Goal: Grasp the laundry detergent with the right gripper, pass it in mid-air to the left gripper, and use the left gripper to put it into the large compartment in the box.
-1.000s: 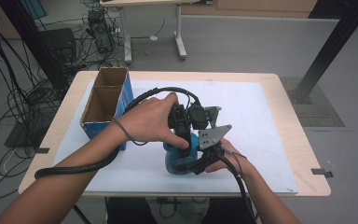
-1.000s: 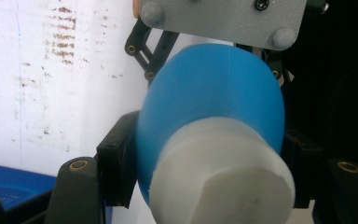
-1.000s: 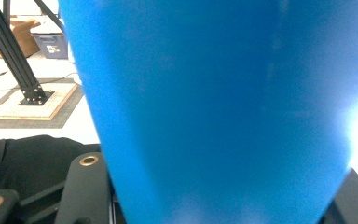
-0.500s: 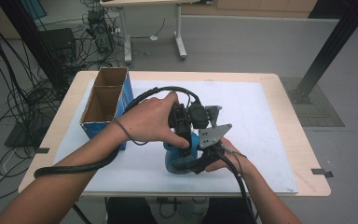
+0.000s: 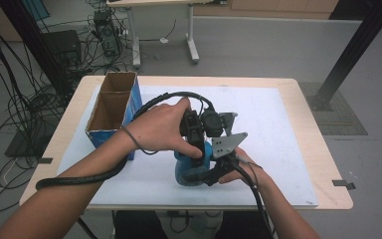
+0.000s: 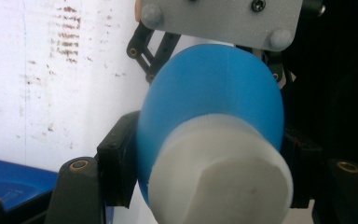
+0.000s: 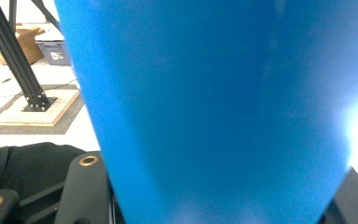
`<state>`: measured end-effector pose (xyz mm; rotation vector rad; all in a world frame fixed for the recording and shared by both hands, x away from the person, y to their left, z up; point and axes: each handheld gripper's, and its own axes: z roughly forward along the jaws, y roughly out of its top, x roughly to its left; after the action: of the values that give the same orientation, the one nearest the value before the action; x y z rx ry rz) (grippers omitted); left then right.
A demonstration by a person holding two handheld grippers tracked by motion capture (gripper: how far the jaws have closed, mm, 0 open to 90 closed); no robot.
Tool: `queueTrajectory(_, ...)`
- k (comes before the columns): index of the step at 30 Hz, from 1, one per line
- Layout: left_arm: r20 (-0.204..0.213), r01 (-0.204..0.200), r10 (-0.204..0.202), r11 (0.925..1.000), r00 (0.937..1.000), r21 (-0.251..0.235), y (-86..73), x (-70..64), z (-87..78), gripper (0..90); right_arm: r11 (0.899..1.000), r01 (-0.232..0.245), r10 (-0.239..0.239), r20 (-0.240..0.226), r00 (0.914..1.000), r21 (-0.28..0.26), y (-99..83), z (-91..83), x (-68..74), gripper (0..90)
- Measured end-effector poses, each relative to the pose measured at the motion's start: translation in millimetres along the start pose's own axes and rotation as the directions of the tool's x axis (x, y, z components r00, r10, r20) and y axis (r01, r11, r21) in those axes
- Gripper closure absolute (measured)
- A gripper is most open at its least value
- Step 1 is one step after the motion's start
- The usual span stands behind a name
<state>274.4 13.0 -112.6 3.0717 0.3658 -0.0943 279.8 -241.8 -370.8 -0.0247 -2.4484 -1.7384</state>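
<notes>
Item: blue bottle (image 5: 191,167) with white cap (image 6: 219,175), near the middle of the desk (image 5: 298,89), on the white sheet (image 5: 278,129).

Position: the bottle sits between the two grippers, close to the near edge. Whether its base rests on the sheet or is lifted cannot be told.

Left gripper (image 5: 195,133): comes from above; jaws clenched on the bottle's sides just behind the cap, as the left gripper view shows, with the cap pointing at the camera.

Right gripper (image 5: 218,167): comes from the near right; jaws closed against the bottle's body, blue wall pressed between them in the right gripper view.

Nearby: cardboard box (image 5: 110,107), open, two compartments, at the left of the desk, apart from the bottle.

Risks, as judged:
- Slip: the bottle's wall is smooth and rounded; a grip off its widest line could squeeze it out sideways.
- Twist conflict: two grips on one thing; if the hands turn or pull unevenly, one hold could break and the bottle drop or roll toward the near edge.
- Crush: hard squeezing could dent a thin plastic wall.
- Snag: the trailing cables (image 5: 154,102) lie close and could drag on a moving hand.
</notes>
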Motion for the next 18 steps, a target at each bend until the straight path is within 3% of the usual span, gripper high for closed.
queueTrajectory(18, -0.006, 0.011, -0.011, 0.9999, 0.9999, 0.006, 0.3, -0.4, -2.5, 36.2, 1.0, -0.01, 0.011, 0.013, 0.9999, -0.03, -4.7, 0.5, 1.8, 40.8)
